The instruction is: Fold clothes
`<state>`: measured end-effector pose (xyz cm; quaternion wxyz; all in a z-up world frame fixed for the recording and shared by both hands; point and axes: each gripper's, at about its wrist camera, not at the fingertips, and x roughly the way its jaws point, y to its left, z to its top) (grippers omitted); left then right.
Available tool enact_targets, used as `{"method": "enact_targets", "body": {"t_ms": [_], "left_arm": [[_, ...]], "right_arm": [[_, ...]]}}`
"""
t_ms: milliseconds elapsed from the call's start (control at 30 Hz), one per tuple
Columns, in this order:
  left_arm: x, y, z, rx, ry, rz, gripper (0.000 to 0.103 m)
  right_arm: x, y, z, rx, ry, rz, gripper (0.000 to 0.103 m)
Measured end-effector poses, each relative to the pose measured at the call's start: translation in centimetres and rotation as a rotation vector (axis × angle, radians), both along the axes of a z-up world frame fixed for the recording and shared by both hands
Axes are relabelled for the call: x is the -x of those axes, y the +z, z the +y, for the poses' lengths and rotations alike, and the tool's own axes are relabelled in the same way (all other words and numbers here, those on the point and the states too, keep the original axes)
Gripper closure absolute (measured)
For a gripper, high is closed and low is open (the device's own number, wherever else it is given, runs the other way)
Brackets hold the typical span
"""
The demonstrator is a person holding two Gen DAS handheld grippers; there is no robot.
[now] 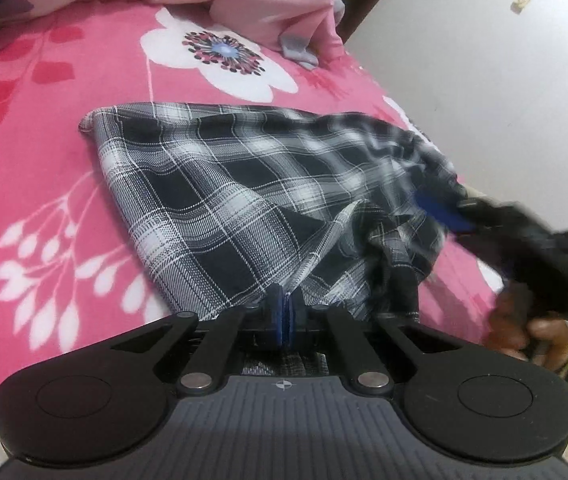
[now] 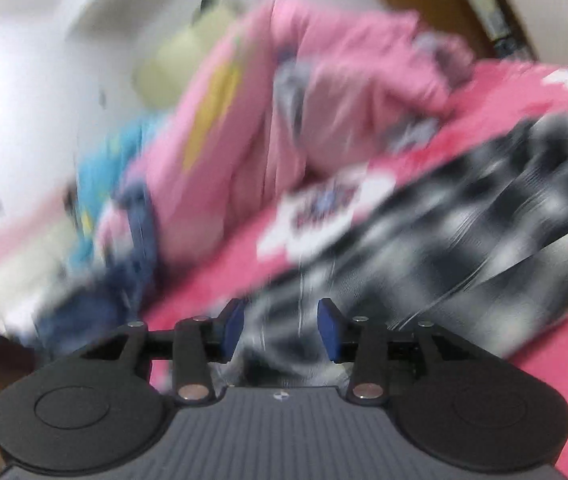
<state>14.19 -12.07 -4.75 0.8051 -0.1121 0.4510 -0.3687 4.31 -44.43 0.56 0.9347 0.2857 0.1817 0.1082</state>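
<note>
— Black-and-white plaid cotton garment (image 1: pixel 220 200): our left gripper (image 1: pixel 282 312) pinches its near edge, pads pressed together; the right gripper (image 2: pixel 280 330) stands spread around cloth.

— It lies on the pink floral bedsheet (image 1: pixel 44 128). We judge the unclamped right side could slip and bunch.

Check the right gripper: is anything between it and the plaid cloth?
Nothing visible. The right gripper is open with the plaid cloth directly between its fingers; the view is blurred. The left gripper is shut on the cloth.
</note>
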Motion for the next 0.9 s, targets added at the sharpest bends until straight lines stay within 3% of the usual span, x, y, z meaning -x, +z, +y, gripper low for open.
{"method": "enact_targets", "body": {"t_ms": [67,100,133,233,300,400,433,533,600,700,733,800,900], "left_arm": [[-0.1,-0.1,0.1,0.009,-0.001,0.002,0.101],[-0.1,-0.2,0.2,0.012,-0.001,0.001,0.101],[0.0,-0.2,0.2,0.013,-0.002,-0.004,0.101],[0.4,-0.2,0.3,0.006,-0.009,-0.033,0.100],[0.7,-0.2,0.3,0.000,-0.011,-0.047,0.100],[1.4,0.4,1.3,-0.006,0.038,-0.083,0.088],[1.7,0.7,1.7,-0.012,0.063,-0.105,0.085],[4.5,3.0,2.0,-0.013,0.045,-0.303,0.075],[6.4,4.0,0.9,-0.027,-0.040,-0.416,0.066],[8.3,3.2,-2.0,-0.162,-0.153,-0.527,0.066],[8.5,2.4,-3.0,-0.229,-0.166,-0.540,0.066],[8.0,0.9,-3.5,-0.288,-0.154,-0.501,0.066],[6.8,0.0,-1.9,-0.204,-0.087,-0.402,0.066]], "right_arm": [[1.9,0.9,0.0,0.055,0.006,-0.031,0.072],[2.7,1.3,0.2,0.089,0.013,-0.043,0.087],[3.1,1.4,0.7,0.138,0.034,-0.034,0.093],[2.6,0.7,4.0,0.301,0.130,0.026,0.099],[1.2,-0.3,6.5,0.348,0.193,0.068,0.099],[-1.2,-2.7,9.1,0.402,0.213,0.156,0.101],[-1.4,-3.0,9.2,0.391,0.202,0.165,0.102],[-1.1,-2.8,8.7,0.328,0.184,0.158,0.101],[-0.6,-2.4,7.9,0.279,0.178,0.134,0.101],[0.2,-1.8,6.8,0.207,0.168,0.098,0.096],[0.4,-1.6,6.4,0.182,0.165,0.086,0.096],[0.7,-0.7,5.6,0.144,0.153,0.044,0.096],[-0.7,-0.4,4.1,0.135,0.081,0.090,0.096]]}}
